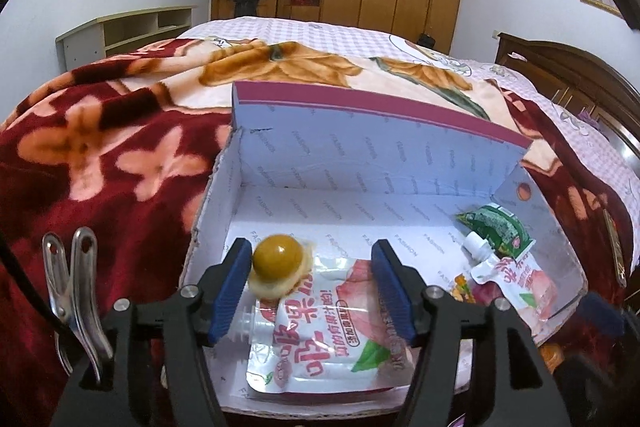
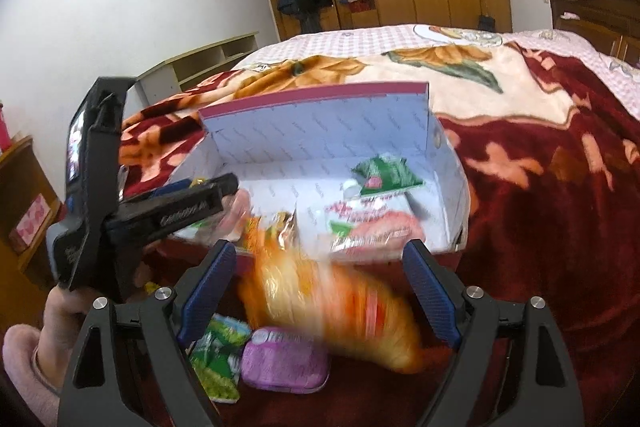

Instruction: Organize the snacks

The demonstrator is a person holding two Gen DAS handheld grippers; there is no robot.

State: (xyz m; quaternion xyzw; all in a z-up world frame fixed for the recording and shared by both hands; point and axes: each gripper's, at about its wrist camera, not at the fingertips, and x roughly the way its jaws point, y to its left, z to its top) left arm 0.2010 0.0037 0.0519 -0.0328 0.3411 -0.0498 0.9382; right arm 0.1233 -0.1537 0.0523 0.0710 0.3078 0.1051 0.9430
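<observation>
An open cardboard box (image 1: 360, 155) lies on the bed blanket. My left gripper (image 1: 312, 283) hovers over its near left part, open. A peach drink pouch (image 1: 328, 327) lies flat on the box floor between its fingers, and an olive-yellow round snack (image 1: 279, 261) sits by the left pad. A second peach pouch (image 1: 516, 279) and a green packet (image 1: 496, 231) lie at the box's right end. My right gripper (image 2: 320, 291) is open in front of the box. A blurred orange packet (image 2: 332, 307) lies between its fingers, clear of the left pad.
A green packet (image 2: 218, 359) and a purple packet (image 2: 284, 359) lie on the red flowered blanket (image 2: 540, 227) before the box. A hand (image 2: 60, 307) in a pink sleeve holds the left gripper (image 2: 208, 187). A wooden headboard (image 1: 568, 75) stands at the right.
</observation>
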